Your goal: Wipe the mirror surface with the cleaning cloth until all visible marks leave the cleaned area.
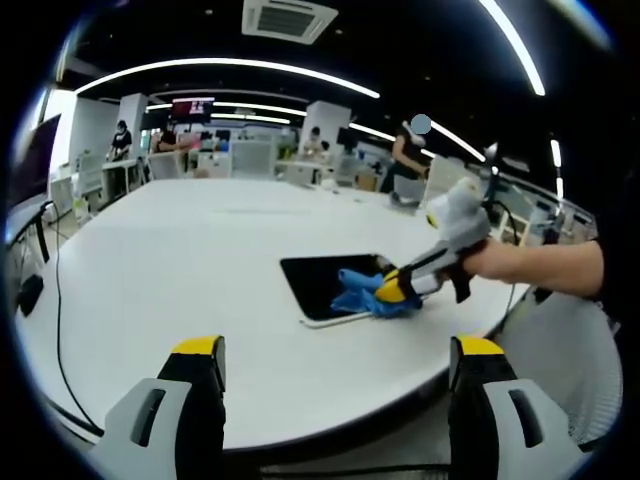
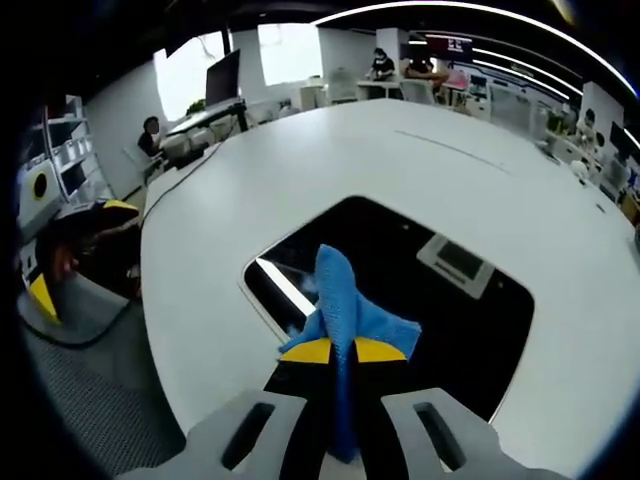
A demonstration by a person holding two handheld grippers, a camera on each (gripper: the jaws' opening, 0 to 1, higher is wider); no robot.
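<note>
My left tongs (image 1: 337, 362) hang released above the near edge of the white worktop (image 1: 190, 260), with the jaws wide apart and nothing between them. To the right of them, in the left gripper view, the mirror (image 1: 322, 282) lies flat on the worktop, close to its right edge. On the right part of the mirror rests the blue cloth (image 1: 368, 294), and my right tongs (image 1: 392, 290) press on it, held by my hand (image 1: 492, 260). In the right gripper view, my right tongs (image 2: 343, 349) are clenched on the cloth (image 2: 345, 305), which stands up between the yellow tips over the dark mirror (image 2: 450, 310). The glass reflects ceiling lights.
</note>
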